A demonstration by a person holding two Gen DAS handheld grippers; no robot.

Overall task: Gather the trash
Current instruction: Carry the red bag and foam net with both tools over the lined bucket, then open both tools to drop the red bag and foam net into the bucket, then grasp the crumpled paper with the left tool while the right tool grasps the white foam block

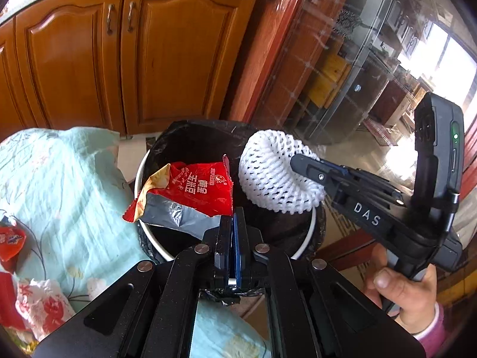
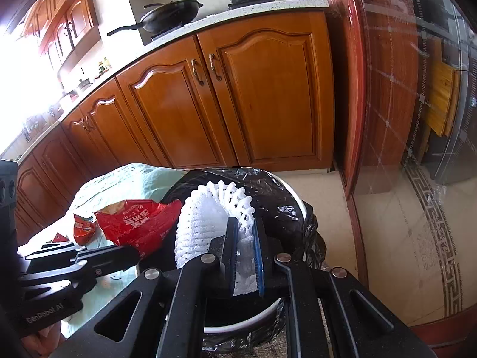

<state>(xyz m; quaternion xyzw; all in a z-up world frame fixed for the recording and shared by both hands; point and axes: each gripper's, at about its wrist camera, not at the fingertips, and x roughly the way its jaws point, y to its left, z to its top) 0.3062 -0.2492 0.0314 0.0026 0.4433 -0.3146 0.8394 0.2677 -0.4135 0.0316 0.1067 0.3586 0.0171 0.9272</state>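
Note:
A round bin [image 1: 311, 226] lined with a black bag [image 2: 286, 197] stands beside the table. My left gripper [image 1: 232, 216] is shut on the edge of a torn red snack bag [image 1: 193, 191], which hangs over the bin's mouth. The same bag [image 2: 137, 223] shows in the right wrist view, pinched by the left gripper [image 2: 135, 253]. My right gripper [image 2: 244, 228] is shut on a white foam fruit net [image 2: 199, 220], also above the bin. From the left wrist view the net [image 1: 268, 176] bulges out from the right gripper [image 1: 295, 161].
A table with a pale green floral cloth [image 1: 68, 179] lies left of the bin, with a small red wrapper [image 1: 9, 241] and crumpled floral paper [image 1: 44, 304] on it. Wooden cabinets [image 2: 238, 104] stand behind. A glass sliding door [image 2: 417, 119] is at the right.

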